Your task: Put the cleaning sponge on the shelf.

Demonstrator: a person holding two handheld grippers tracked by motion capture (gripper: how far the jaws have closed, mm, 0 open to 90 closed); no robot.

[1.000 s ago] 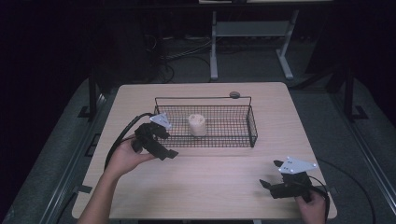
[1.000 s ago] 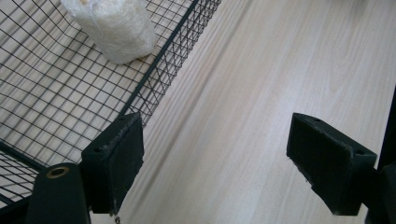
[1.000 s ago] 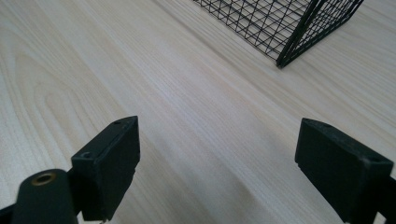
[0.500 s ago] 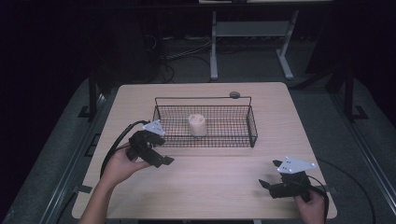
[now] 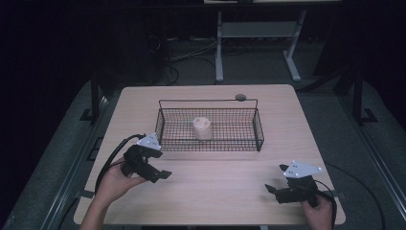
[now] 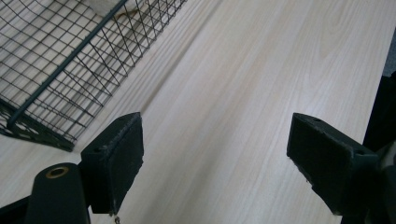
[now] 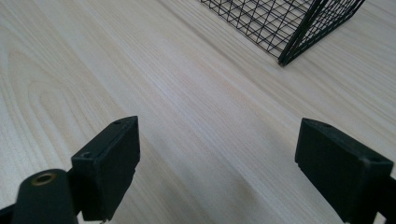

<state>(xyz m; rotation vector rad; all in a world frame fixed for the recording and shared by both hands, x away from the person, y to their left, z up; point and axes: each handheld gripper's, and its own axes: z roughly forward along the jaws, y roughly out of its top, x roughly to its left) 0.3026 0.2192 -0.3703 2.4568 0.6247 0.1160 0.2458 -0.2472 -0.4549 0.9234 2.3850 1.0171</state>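
Dark floor and cables surround a pale wooden table in the high view. At its centre sits a black wire basket, with a small cream cup-like object standing inside, left of the basket's middle. A small grey disc lies on the table at 12 o'clock, just behind the basket's rear rim. The left gripper, held in a hand at 8 o'clock, is just off the basket's near-left corner. The right gripper rests at 5 o'clock, well apart from the basket.

From the left gripper view, the jaws stand wide apart, nothing between them but bare tabletop; the basket corner lies at 10 o'clock.

From the right gripper view, the jaws are likewise spread and empty, with a basket corner at 1 o'clock.
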